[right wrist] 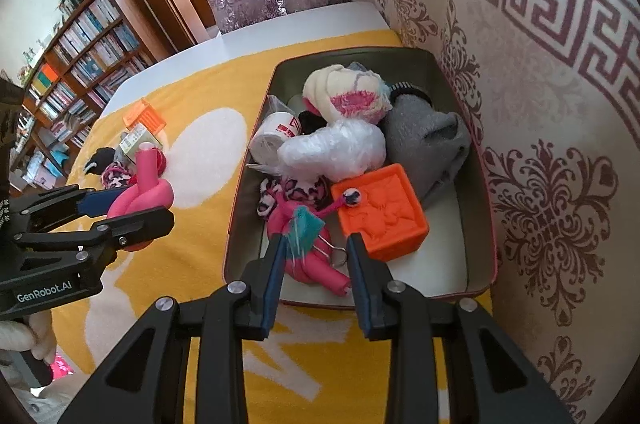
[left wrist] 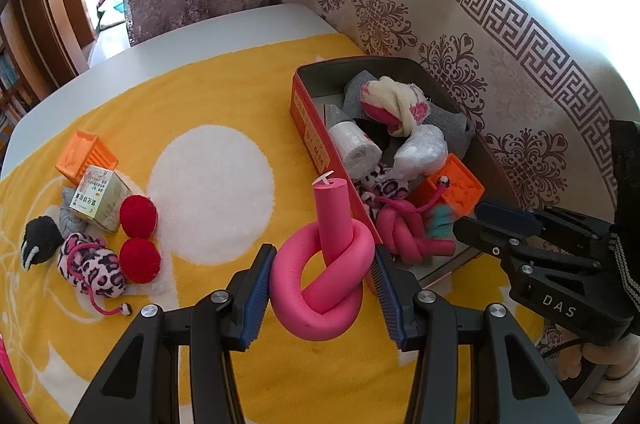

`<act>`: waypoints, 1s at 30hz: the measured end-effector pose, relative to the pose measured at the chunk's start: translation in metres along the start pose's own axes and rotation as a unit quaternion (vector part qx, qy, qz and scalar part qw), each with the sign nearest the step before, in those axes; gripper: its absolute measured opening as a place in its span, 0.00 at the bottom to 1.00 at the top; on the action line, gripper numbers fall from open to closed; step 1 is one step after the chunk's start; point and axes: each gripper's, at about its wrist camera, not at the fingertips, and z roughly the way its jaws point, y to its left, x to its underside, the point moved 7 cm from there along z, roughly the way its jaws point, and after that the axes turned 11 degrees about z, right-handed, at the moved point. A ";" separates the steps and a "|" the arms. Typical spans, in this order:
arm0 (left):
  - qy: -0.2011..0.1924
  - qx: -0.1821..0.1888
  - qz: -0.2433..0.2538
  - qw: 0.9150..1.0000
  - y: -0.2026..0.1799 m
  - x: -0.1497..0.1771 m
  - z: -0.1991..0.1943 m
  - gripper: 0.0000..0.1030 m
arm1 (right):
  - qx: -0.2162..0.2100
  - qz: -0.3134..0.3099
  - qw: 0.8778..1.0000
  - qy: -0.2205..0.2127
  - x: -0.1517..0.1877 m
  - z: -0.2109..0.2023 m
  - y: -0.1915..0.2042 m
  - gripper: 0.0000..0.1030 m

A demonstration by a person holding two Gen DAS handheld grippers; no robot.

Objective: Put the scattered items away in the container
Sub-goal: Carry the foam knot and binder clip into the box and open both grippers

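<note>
Pink foam knot (left wrist: 320, 276) sits clamped in my left claw (left wrist: 320, 288), free end upright; the container (left wrist: 308, 120) lies just right and ahead. My right claw (right wrist: 316, 264) hangs over it, parted, empty.

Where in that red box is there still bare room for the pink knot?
The container's near right corner floor is bare, bordered by the orange cube and the grey cloth. The far half is piled full. The left gripper grips the pink foam knot outside it.
</note>
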 end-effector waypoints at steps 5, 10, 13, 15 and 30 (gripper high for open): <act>0.001 0.009 0.010 1.000 -0.007 -0.007 0.005 0.49 | 0.009 0.011 1.000 -0.009 -0.002 -0.007 -0.011 0.45; 0.000 0.024 0.029 0.999 -0.020 -0.017 0.010 0.49 | 0.032 0.010 0.999 -0.018 -0.002 -0.013 -0.022 0.45; -0.003 0.032 0.041 0.999 -0.031 -0.024 0.014 0.49 | 0.042 0.010 0.999 -0.023 -0.002 -0.017 -0.027 0.45; -0.005 0.036 0.047 0.998 -0.038 -0.028 0.017 0.49 | 0.046 0.013 0.999 -0.025 -0.002 -0.019 -0.032 0.45; 0.034 0.095 0.047 0.994 -0.067 -0.029 0.047 0.50 | 0.061 0.033 0.997 -0.022 0.003 -0.022 -0.054 0.46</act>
